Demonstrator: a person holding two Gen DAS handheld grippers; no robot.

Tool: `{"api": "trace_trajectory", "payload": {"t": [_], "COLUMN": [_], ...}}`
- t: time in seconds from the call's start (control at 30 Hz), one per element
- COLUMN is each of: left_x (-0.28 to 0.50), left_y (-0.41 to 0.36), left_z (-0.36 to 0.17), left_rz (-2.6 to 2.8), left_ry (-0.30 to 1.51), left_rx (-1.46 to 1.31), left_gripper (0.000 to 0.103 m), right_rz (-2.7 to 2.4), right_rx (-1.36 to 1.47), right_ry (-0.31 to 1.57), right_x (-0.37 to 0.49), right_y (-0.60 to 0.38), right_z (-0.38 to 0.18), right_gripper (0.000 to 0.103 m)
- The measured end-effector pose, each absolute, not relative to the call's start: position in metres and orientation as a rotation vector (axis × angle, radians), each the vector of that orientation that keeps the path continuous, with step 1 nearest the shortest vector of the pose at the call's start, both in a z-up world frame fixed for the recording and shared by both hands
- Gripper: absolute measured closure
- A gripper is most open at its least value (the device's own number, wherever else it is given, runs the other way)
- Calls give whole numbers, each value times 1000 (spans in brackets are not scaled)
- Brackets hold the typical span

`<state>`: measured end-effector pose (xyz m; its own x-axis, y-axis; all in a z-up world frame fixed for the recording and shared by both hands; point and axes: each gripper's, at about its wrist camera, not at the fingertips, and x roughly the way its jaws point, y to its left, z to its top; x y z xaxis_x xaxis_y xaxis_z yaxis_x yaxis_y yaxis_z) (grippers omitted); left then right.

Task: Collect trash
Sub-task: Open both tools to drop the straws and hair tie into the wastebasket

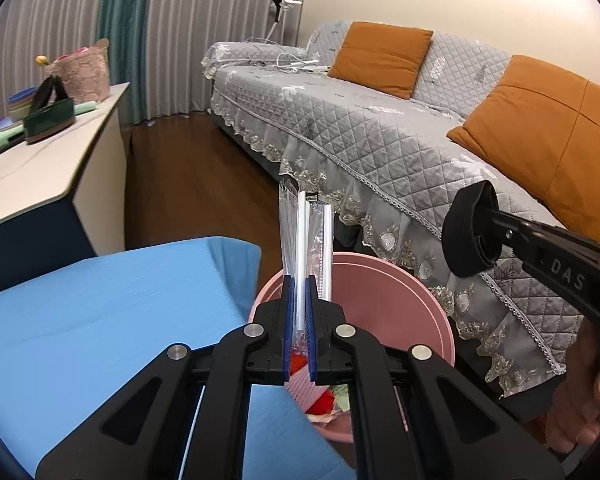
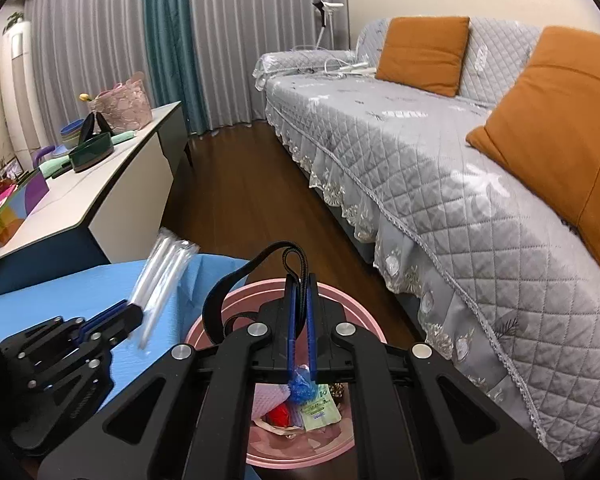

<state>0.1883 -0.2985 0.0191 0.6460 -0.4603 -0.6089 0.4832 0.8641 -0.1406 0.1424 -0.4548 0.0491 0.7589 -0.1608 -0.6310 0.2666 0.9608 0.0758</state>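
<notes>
My left gripper [image 1: 299, 280] is shut on a clear plastic packet of white straws [image 1: 306, 232] and holds it upright above the near rim of the pink bin [image 1: 404, 296]. The left gripper [image 2: 134, 312] and the packet [image 2: 162, 268] also show in the right wrist view. My right gripper [image 2: 300, 280] is shut on a black elastic strap [image 2: 236, 284] that loops out to the left, above the pink bin [image 2: 348, 304]. The right gripper also shows in the left wrist view [image 1: 474, 232], with the strap [image 1: 468, 236] bunched at its tip. The bin holds several wrappers and scraps [image 2: 304, 404].
A table with a blue cloth [image 1: 112, 320] stands left of the bin. A grey quilted sofa [image 1: 380, 132] with orange cushions [image 1: 384, 56] runs along the right. A white side table [image 2: 100, 192] with a green box, a pink basket and bowls stands at the left. Dark wood floor [image 2: 252, 200] lies between.
</notes>
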Motion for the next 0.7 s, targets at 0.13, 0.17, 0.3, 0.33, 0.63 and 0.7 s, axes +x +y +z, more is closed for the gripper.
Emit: {"api": "trace_trajectory", "payload": {"t": [0.13,0.17,0.3,0.33,0.63,0.7], "left_x": [198,199,205,207,200,195], "left_y": [-307,-308,-311,-311,-299,-291], "left_z": [11,9,0,-3,-6,-3], "left_rz": [-541,-541,-553,-568,-538,-527], "left_ry": [701,705,733,743,758,748], "left_rx": [49,49,47,47,58,58], "left_gripper": [97,97,97,97,43,42], "right_rz": [-241,-244,-252,-256,-296,-292], "right_rx": [169,170,186,193,269,294], "right_ry": [682,686,695,705,669,665], "right_x": [145,145,147,148,142,141], "right_y": [-459,-460,-465,-467,-478,-480], "right_z": [44,43,38,36,41,42], "right_gripper": [97,95,92,88,21,18]}}
